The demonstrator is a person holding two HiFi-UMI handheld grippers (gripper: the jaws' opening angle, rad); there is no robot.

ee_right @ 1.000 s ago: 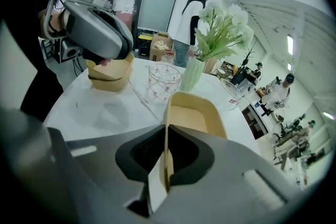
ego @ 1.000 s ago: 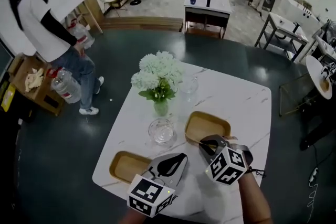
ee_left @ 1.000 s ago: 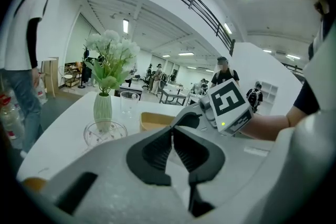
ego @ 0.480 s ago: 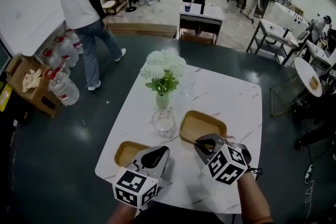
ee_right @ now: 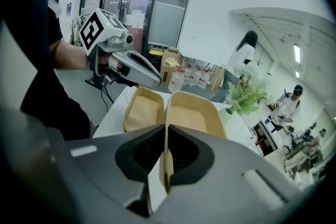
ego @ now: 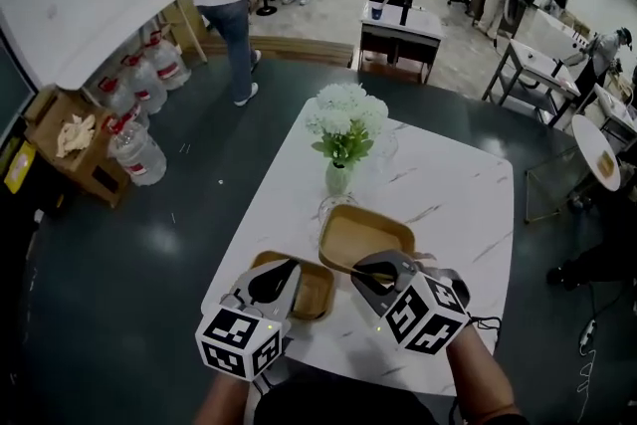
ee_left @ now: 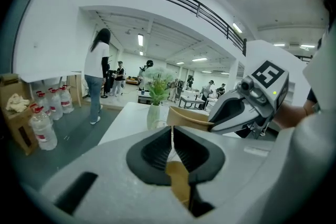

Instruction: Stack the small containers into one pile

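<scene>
The left tongs [ego: 280,274] and right tongs [ego: 369,271], each pinching a rim, are bringing the left container [ego: 313,294] and right container [ego: 364,236] together (previously well apart), readying the stack.

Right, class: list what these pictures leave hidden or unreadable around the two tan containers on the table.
Glass bowl: head view, nearly all behind the larger container.
Smaller container: head view, near end under the left gripper.
Water bottles: head view, labels too small to read.
</scene>
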